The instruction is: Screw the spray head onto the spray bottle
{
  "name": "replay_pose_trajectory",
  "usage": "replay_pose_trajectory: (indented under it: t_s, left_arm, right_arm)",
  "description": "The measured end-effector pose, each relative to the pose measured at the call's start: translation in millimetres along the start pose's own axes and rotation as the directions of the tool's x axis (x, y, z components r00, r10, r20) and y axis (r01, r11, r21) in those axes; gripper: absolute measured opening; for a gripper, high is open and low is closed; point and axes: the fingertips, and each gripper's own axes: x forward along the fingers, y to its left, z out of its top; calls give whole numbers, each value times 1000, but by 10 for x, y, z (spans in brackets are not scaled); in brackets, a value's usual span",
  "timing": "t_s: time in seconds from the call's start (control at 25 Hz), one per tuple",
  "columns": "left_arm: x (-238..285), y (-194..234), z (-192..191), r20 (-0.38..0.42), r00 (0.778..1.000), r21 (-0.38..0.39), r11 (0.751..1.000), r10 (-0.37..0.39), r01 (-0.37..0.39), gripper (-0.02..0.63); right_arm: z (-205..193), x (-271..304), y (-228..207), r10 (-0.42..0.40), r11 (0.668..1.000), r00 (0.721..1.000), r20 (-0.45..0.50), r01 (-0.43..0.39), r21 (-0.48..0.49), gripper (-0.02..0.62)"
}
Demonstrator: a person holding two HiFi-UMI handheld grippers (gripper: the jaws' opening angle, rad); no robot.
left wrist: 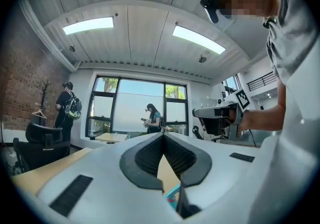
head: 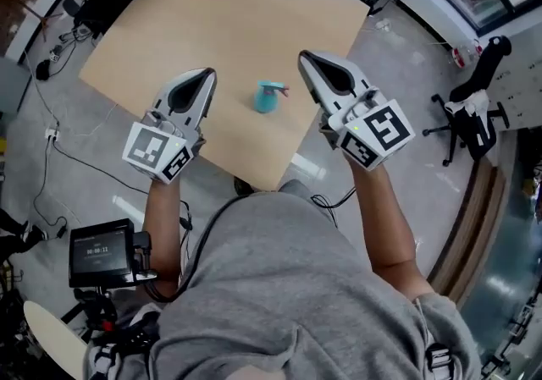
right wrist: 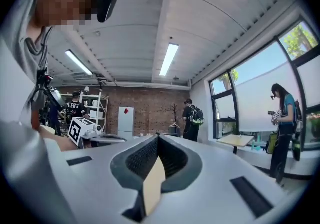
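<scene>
Hovering above and either side of the spray bottle [head: 268, 99] standing on the worktop [head: 212, 23], the left tool [head: 206, 78] and right tool [head: 306, 61] are pressing their jaws together, empty. The spray head [head: 279, 89] is seemingly sitting on the bottle already, so little appears left.

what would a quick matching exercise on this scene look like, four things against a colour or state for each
Things:
1. spray bottle
2. table
3. office chair
4. left gripper

Descriptions:
a. black, on the floor off to the right
b. shut, nothing between its jaws
c. teal, standing on the table
d. light tan top

Pairs: 1-c, 2-d, 3-a, 4-b
</scene>
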Motion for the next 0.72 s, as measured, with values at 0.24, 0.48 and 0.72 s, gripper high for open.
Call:
replay_pose_trajectory:
  t_s: [0.24, 0.48, 0.72]
  left_arm:
    - [-117, -467, 311, 17, 1000, 66, 998, -14, 13, 5]
    - [-235, -333, 265, 4, 1000, 49, 999, 22, -22, 5]
    - [-176, -333, 192, -22, 999, 48, 998, 30, -29, 5]
  right_arm:
    - [242, -430, 276, 31, 999, 997, 72, -30, -17, 6]
    - [189, -188, 448, 64, 997, 997, 51, -62, -43, 6]
    - [121, -150, 416, 78, 997, 996, 34, -77, -24, 6]
